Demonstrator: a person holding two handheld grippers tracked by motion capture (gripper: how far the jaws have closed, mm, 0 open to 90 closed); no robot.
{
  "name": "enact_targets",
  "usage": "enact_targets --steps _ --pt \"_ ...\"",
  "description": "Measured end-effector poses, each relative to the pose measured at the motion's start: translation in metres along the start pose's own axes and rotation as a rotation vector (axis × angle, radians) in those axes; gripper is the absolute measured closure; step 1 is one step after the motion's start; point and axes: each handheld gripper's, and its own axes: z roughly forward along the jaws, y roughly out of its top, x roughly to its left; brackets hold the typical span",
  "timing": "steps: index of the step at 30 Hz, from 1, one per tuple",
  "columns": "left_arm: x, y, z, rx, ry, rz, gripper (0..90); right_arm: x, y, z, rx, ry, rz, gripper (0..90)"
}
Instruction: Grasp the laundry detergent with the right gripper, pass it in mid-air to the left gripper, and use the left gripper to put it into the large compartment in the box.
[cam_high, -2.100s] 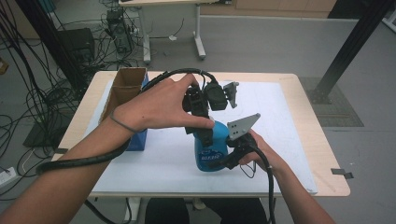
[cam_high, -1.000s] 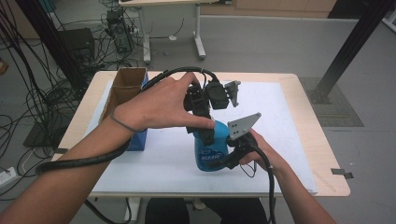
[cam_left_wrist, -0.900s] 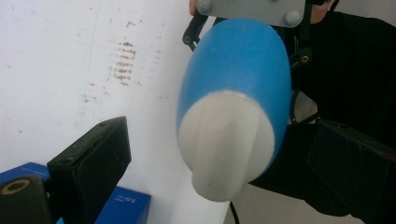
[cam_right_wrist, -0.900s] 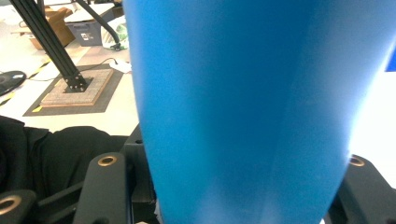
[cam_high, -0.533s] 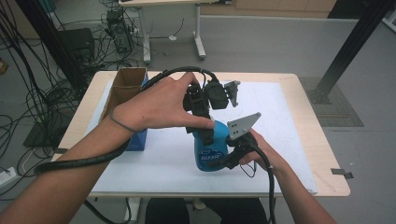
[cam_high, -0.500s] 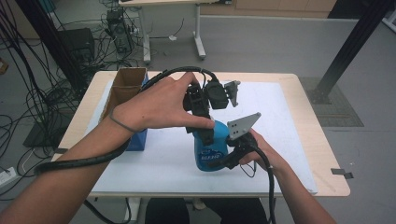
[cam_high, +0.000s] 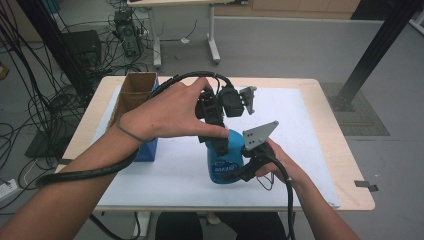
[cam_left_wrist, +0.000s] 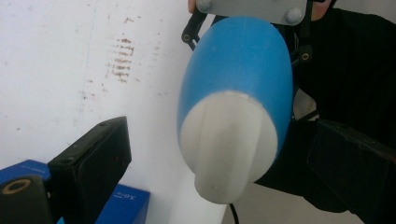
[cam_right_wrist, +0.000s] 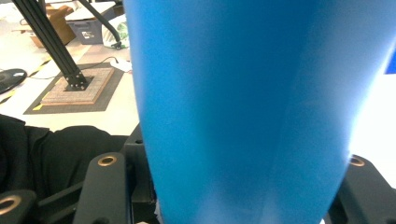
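Note:
A blue bottle (cam_high: 223, 167) with a white cap (cam_left_wrist: 229, 144) stands upright on the white mat (cam_high: 300, 130). My right gripper (cam_high: 241, 170) comes in from the bottle's right and is shut on the lower body. In the right gripper view the blue body (cam_right_wrist: 243, 107) sits between the two jaws of the right gripper (cam_right_wrist: 231, 186). My left gripper (cam_high: 218, 144) points down over the top of the bottle. In the left gripper view the left gripper (cam_left_wrist: 222, 172) is open, with a jaw standing off each side of the cap.
An open cardboard box (cam_high: 134, 92) stands at the mat's far left, with a blue box (cam_high: 147, 148) in front of it. The wooden table edge (cam_high: 350, 170) runs along the right. Cables and a black stand lie on the floor to the left.

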Motion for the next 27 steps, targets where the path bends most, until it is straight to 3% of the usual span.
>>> enact_targets --steps 27 --pt "0.0001 0.0011 -0.0006 -0.001 -0.002 -0.003 6.3 0.0014 0.0001 -0.0012 -0.003 0.001 -0.005 40.7"
